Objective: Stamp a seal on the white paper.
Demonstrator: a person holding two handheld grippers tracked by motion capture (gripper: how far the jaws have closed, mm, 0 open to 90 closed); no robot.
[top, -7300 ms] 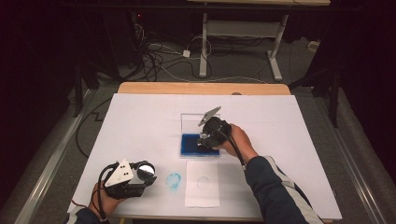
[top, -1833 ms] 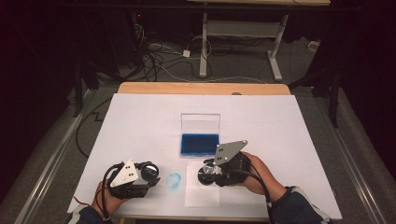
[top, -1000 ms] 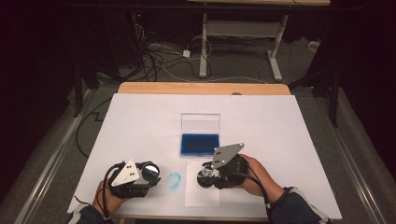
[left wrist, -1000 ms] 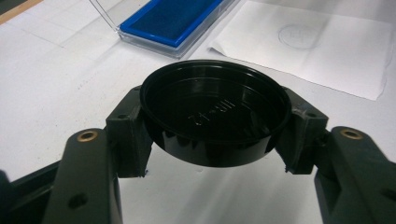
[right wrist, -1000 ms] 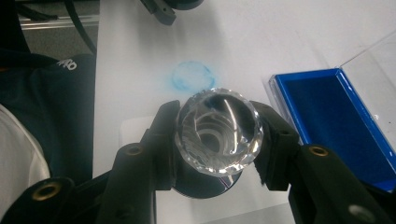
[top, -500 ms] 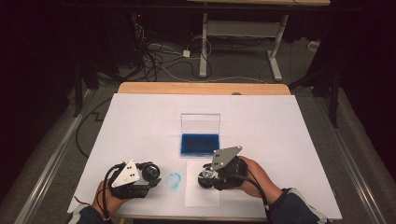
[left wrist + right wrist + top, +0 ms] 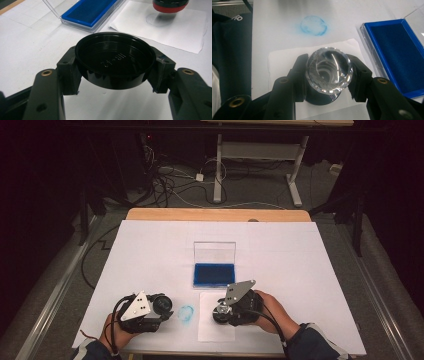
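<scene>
My right gripper [image 7: 223,312] [image 7: 328,75] is shut on a round stamp [image 7: 328,68] with a faceted clear top and a black and red base [image 7: 170,5]. It holds the stamp upright over a small white paper sheet [image 7: 216,329] [image 7: 175,27], where a faint round outline lies beneath it. I cannot tell whether the stamp touches the sheet. My left gripper [image 7: 162,306] [image 7: 113,65] is shut on a black round cap [image 7: 113,60], held just above the table at the front left. A blue ink pad [image 7: 214,274] [image 7: 399,52] [image 7: 88,11] lies in its open clear case behind the sheet.
A blue ring-shaped smudge [image 7: 186,313] [image 7: 313,25] marks the white table cover [image 7: 300,255] between the two grippers. A dark sleeve [image 7: 232,50] lies left of the sheet in the right gripper view. Cables and a desk frame [image 7: 260,155] stand beyond the table's far wooden edge.
The right gripper carried the stamp from the ink pad back to the paper sheet, then edged slightly left over it. The left gripper with the cap has hardly moved.
</scene>
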